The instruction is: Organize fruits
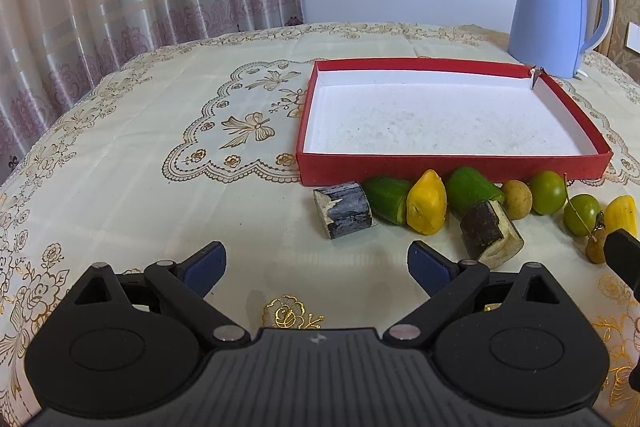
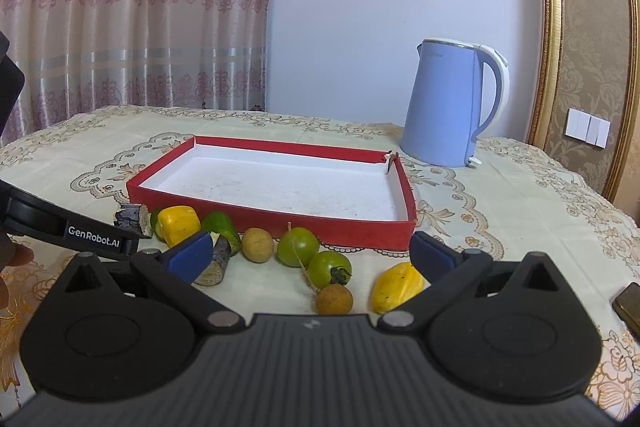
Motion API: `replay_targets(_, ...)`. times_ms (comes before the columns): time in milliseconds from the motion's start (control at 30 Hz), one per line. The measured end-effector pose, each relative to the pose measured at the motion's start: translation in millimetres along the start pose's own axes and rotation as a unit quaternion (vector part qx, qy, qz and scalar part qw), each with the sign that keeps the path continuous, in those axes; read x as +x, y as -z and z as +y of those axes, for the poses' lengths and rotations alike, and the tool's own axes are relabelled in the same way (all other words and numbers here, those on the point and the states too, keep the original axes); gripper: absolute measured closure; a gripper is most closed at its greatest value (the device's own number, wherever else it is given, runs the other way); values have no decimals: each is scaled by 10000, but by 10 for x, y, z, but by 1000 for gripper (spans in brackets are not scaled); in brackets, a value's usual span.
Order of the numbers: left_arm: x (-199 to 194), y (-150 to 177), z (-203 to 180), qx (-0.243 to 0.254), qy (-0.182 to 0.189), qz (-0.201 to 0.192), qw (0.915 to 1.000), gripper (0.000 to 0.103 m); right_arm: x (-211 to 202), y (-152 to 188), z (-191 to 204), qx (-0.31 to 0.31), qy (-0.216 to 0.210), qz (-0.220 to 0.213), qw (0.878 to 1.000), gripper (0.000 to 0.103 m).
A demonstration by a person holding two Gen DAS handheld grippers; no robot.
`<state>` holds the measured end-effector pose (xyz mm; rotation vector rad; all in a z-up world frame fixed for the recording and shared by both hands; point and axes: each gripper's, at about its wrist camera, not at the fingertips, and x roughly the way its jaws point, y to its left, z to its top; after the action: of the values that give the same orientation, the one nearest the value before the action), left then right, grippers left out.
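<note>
A row of fruit pieces [image 1: 426,203] lies on the tablecloth [image 1: 140,167] just in front of an empty red tray [image 1: 448,169]. The left gripper [image 1: 316,267] and right gripper [image 2: 310,255] both hover with jaws wide apart, holding nothing. A blue kettle [image 2: 444,107] stands behind the tray.

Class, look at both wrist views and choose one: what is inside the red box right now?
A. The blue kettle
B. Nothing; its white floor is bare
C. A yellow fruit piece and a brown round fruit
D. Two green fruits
B. The red box shows only its bare white floor in both views, while the fruits, such as the green fruit, lie on the tablecloth in front of its near wall.
</note>
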<state>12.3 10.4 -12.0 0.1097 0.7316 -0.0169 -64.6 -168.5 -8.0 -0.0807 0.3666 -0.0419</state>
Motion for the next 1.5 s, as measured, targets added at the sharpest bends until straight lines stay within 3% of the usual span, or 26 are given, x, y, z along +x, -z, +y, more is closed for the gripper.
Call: replay_targets(1500,81,-5,-14,24,-33,132,9999,5,16,18,1,-31,-48,28,10000,0)
